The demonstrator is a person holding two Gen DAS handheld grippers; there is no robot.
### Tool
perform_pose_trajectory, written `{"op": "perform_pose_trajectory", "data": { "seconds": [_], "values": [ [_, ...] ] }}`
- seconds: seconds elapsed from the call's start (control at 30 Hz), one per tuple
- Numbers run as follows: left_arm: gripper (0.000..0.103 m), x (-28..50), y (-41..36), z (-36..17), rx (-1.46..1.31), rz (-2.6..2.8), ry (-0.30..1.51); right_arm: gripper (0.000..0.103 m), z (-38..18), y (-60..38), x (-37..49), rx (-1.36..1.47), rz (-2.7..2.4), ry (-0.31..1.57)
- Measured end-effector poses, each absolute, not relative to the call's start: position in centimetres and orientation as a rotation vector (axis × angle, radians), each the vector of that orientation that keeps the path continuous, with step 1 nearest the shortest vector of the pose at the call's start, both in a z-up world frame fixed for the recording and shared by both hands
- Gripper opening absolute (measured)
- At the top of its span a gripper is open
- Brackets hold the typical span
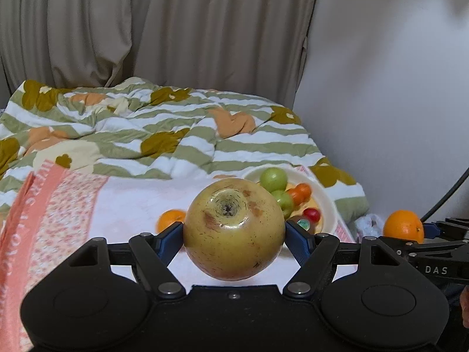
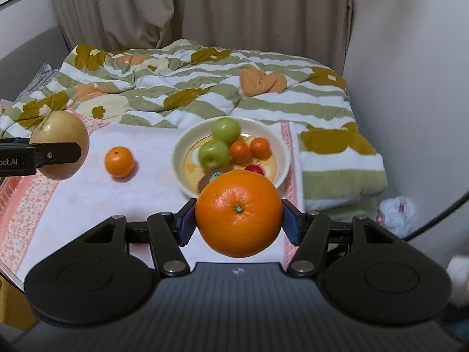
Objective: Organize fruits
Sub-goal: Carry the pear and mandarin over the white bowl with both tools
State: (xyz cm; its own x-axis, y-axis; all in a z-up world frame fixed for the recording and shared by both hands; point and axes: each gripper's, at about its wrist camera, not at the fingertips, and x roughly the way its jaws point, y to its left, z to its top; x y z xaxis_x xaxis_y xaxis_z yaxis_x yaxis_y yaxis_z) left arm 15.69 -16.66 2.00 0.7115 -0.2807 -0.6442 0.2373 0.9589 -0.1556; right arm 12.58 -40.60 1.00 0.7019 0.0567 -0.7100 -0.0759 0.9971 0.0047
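1. My left claw (image 1: 234, 230) was partly open, and its two blue pads pressed on a big yellow pear (image 1: 234, 228), one on each side. The pear was up in the air above the pink-and-white cloth (image 2: 88, 199).
2. The pear was so big that it hid part of the white bowl (image 2: 180, 143) in my left view. I could only see the right side of the bowl there.
3. My right claw (image 2: 239, 220) was partly open too. It held a big orange (image 2: 239, 212) tight between its pads, just in front of the bowl.
4. The big orange hid the near edge of the bowl and some of what lay inside it.
5. In the bowl I saw two green apples (image 2: 225, 130), two small orange fruits (image 2: 259, 148) and a red thing (image 2: 254, 169). The red thing was half hidden, so I could not tell what it was.
6. A dark thing with a sticker (image 2: 215, 176) peeked out behind the big orange. I could not tell what it was either.
7. One small orange (image 2: 119, 162) sat alone on the cloth, left of the bowl and well apart from it.
8. The flower blanket (image 2: 205, 88) lay bunched up behind the bowl.
9. A white bag (image 2: 395, 211) lay low by the wall, too blurry to make out.
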Motion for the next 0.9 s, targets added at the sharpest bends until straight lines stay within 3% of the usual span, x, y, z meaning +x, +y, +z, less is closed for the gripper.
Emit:
{"op": "perform_pose_trajectory", "data": {
  "seconds": [0.43, 0.9],
  "values": [
    [0.078, 23.7, -21.5, 0.2, -0.063, -0.322, 0.764, 0.074, 0.5, -44.8, 19.0, -0.018, 0.064, 0.789],
    [0.078, 33.0, -24.0, -6.3, 0.029, -0.379, 0.887, 0.074, -3.7, -46.0, 25.2, 0.059, -0.002, 0.893]
  ]
}}
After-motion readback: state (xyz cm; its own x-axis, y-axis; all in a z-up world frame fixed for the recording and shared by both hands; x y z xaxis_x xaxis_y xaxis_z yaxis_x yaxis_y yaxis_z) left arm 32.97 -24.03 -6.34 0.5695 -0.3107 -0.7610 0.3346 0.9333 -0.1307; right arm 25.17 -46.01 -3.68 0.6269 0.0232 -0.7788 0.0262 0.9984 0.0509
